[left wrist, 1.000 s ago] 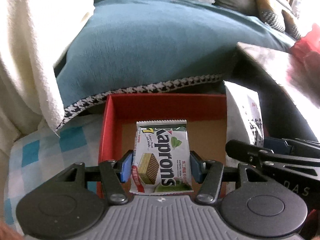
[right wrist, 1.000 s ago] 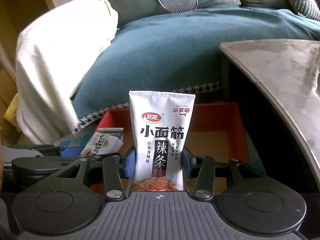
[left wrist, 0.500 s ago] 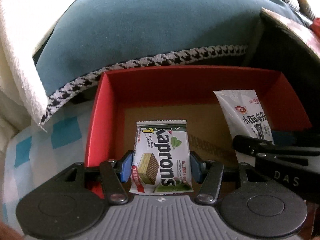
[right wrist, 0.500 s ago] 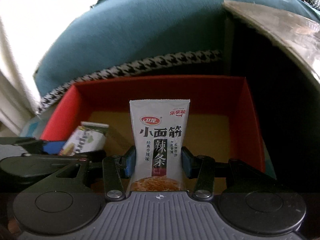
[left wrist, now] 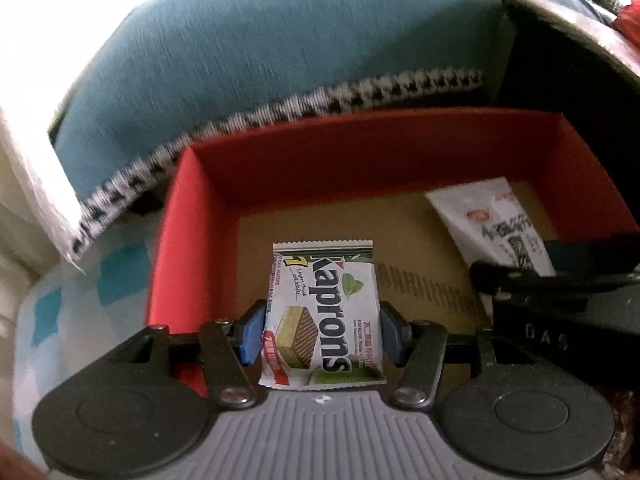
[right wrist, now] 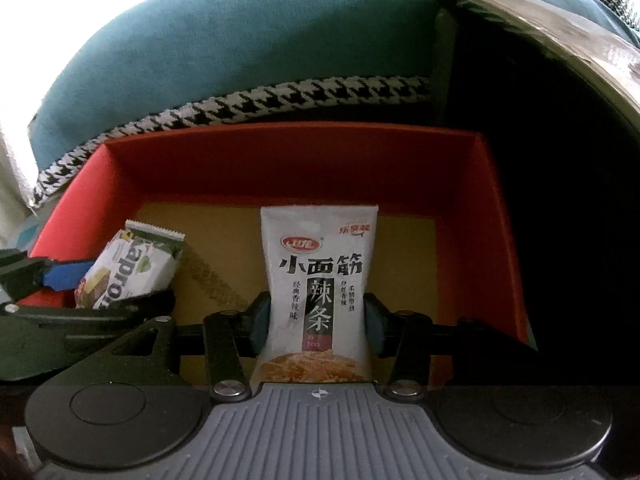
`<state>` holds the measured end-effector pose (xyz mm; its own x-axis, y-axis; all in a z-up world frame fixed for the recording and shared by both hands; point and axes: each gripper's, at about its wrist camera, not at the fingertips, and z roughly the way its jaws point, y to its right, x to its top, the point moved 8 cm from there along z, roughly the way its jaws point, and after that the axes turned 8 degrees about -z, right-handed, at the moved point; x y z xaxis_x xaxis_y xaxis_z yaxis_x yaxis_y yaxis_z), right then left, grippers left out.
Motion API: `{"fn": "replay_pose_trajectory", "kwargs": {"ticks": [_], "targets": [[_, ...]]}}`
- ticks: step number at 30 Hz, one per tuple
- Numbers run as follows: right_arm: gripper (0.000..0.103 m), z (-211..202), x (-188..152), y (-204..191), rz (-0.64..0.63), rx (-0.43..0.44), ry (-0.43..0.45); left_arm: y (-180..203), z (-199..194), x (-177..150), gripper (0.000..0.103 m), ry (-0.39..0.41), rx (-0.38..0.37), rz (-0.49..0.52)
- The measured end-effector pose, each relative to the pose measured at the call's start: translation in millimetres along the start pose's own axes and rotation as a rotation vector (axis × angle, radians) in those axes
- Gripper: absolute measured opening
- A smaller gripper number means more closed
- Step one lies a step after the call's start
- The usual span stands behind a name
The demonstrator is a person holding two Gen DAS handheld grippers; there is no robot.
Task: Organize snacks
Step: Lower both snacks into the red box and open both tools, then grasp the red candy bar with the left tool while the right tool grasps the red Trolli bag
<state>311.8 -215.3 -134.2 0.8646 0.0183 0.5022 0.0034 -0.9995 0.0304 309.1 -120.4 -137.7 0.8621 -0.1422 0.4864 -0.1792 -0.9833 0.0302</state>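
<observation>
Red cardboard walls of a box [left wrist: 192, 216] frame both views, its brown floor showing between the packets. Over the box's left half, the left gripper [left wrist: 320, 334] clamps a wafer packet [left wrist: 322, 316] (Kaprons, green and white) narrowly between its blue pads. On the right, the right gripper [right wrist: 316, 320] has a white spicy-strip packet [right wrist: 318, 280] standing between its jaws, which are opening; the pads look close against its sides. Behind the box lies a teal cushion [right wrist: 248, 52] with houndstooth trim.
</observation>
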Motion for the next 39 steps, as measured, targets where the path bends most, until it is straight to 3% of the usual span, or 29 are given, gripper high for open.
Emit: {"fn": "replay_pose_trajectory", "kwargs": {"ticks": [10, 15, 17, 19, 25, 30, 32, 35, 36, 37, 39], "targets": [[0.062, -4.0, 0.3, -1.2, 0.004, 0.009, -0.03, 8.3, -5.8, -2.0, 0.052, -0.006, 0.011, 0.015], [0.071, -24.0, 2.3, -2.4, 0.02, 0.033, -0.006, 0.2, -29.7, 5.6, 0.053, 0.03, -0.001, -0.024], [0.088, -35.3, 4.1, -1.8, 0.024, 0.009, 0.012, -8.2, -39.3, 9.0, 0.056, 0.045, -0.009, -0.044], [0.094, -46.4, 5.7, 0.3, 0.012, -0.019, 0.034, -14.9, -49.4, 11.3, 0.065, 0.061, -0.023, -0.059], [0.094, -70.4, 7.8, 11.6, 0.06, -0.007, 0.071, -22.7, -76.9, 12.2, 0.066, 0.094, -0.065, -0.075], [0.095, -129.1, 17.7, 8.9, 0.089, 0.009, 0.215, -29.0, -111.8, 7.0, 0.066, 0.131, -0.112, -0.093], [0.103, -169.3, 21.2, 0.8, 0.1, 0.018, 0.305, -34.6, -132.1, 2.0, 0.069, 0.154, -0.139, -0.101], [0.103, -220.3, 6.1, -17.0, 0.105, 0.111, 0.486, -47.2, -157.9, -19.4, 0.082, 0.179, -0.157, -0.093], [0.103, -222.6, -8.1, -18.8, 0.149, 0.159, 0.524, -51.1, -161.4, -28.2, 0.083, 0.18, -0.157, -0.088], [0.103, -215.1, -22.9, -18.9, 0.208, 0.215, 0.5, -55.5, -162.3, -39.6, 0.083, 0.168, -0.154, -0.08], [0.103, -181.6, -44.4, -20.6, 0.316, 0.282, 0.3, -62.4, -156.5, -62.9, 0.083, 0.123, -0.146, -0.064]]}}
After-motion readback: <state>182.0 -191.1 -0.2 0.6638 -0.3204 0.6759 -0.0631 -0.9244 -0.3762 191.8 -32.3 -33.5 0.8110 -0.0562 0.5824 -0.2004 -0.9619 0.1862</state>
